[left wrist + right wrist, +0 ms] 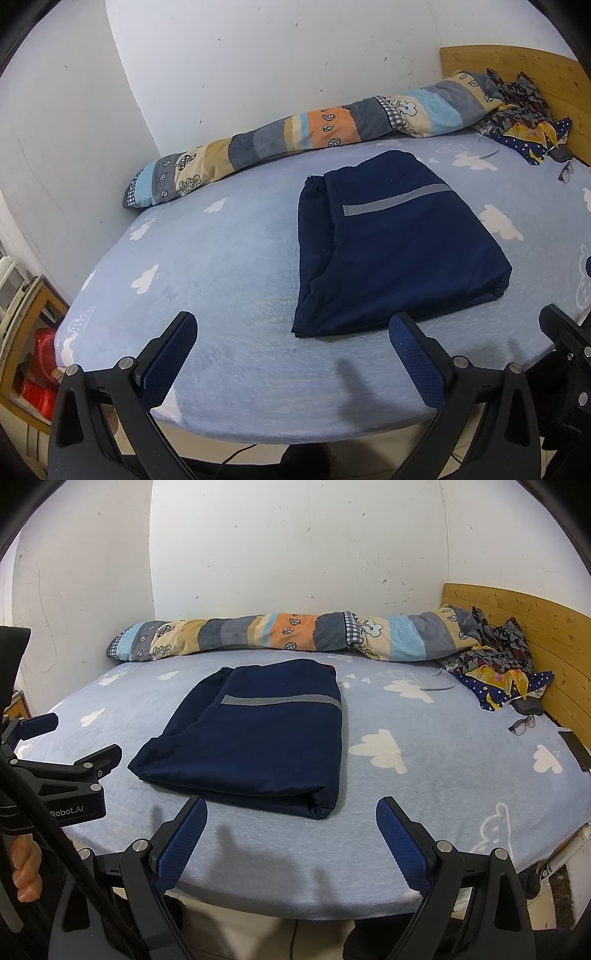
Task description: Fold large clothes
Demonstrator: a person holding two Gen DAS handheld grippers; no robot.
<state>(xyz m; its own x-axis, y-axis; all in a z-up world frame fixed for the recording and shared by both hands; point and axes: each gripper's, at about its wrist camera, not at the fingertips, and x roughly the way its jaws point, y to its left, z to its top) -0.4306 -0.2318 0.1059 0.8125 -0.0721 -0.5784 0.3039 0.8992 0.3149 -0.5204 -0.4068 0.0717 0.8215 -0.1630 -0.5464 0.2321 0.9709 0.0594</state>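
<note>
Navy fabric, the folded garment point(391, 251) lies as a neat rectangle in the middle of the bed point(229, 266), grey stripe up, nothing touching it. The fold looks finished; I judge only smoothing of its bulging near corner remains, best done with light presses. The left gripper point(293, 343) and right gripper point(291, 823) hover spread wide and empty over the bed's near edge.

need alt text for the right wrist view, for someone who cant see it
A folded navy garment with a grey stripe lies on a blue cloud-print bed, just beyond the open right tool. The open left tool is at the left edge; a rolled quilt lies along the wall.
</note>
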